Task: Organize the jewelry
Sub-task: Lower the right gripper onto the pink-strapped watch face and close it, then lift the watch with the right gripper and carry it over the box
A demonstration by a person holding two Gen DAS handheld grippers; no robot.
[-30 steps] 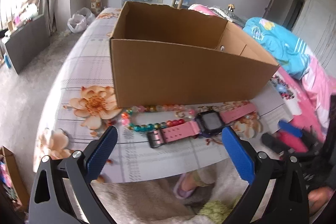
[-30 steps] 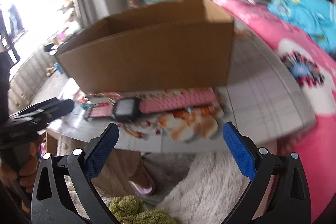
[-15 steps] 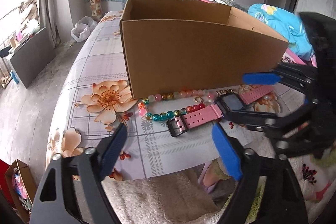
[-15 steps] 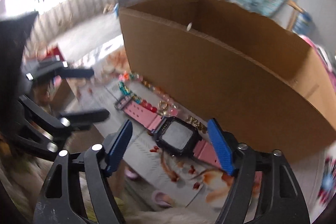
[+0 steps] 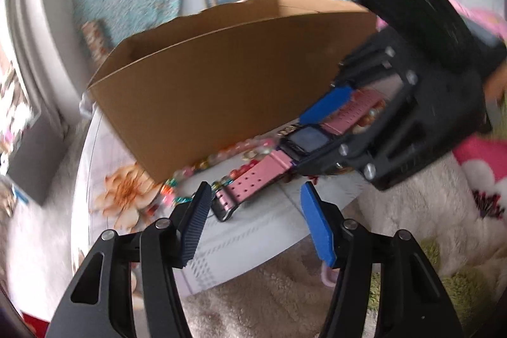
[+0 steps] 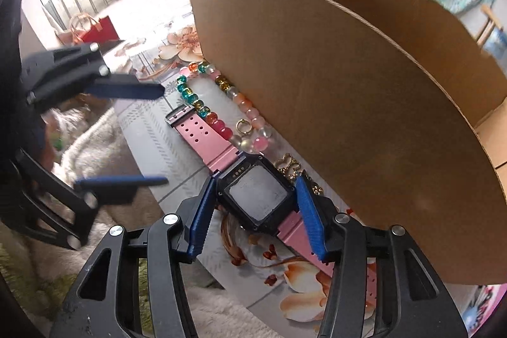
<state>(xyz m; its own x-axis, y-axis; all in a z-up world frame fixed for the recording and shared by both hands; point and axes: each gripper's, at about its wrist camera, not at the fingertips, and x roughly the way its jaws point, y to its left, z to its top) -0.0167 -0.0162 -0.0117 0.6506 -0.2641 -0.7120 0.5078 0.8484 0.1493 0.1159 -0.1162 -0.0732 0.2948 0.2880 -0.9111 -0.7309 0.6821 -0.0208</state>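
A pink-strapped watch with a black face (image 6: pixel 256 195) lies on the floral table in front of a cardboard box (image 6: pixel 348 84). A colourful bead bracelet (image 6: pixel 218 116), a gold ring (image 6: pixel 243 126) and a gold chain (image 6: pixel 288 167) lie between watch and box. My right gripper (image 6: pixel 255 205) straddles the watch face, its blue pads at both sides of the case, still resting on the table. My left gripper (image 5: pixel 253 208) is open and empty, just short of the strap's buckle end (image 5: pixel 228 205). The watch (image 5: pixel 304 141) also shows in the left wrist view.
The table (image 5: pixel 253 243) has a floral cloth and its front edge is close below both grippers. A fluffy cream rug (image 5: pixel 285 306) lies on the floor under it. The box wall stands directly behind the jewelry. A red bag (image 6: pixel 95 30) sits on the floor far left.
My right gripper has moved down onto the watch and narrowed around its face. My left gripper has come closer to the buckle end of the strap.
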